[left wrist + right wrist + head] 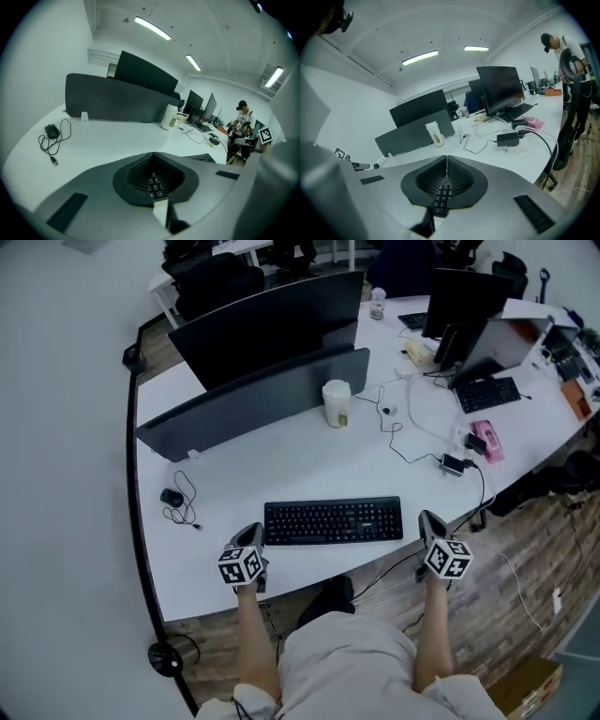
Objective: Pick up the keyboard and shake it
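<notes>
The black keyboard lies flat on the white desk, near its front edge. My left gripper sits just off the keyboard's left end, and my right gripper a little off its right end. In both gripper views the jaws meet in a thin line at the tip, so both are shut. A few dark keys show low in the slit between the jaws in each gripper view. In the left gripper view a strip of the keyboard shows to the right of the jaws.
A grey divider panel and a dark monitor stand behind the keyboard. On the desk are a paper cup, a black mouse with its cable, a power brick, a second keyboard and more monitors. A person stands far right.
</notes>
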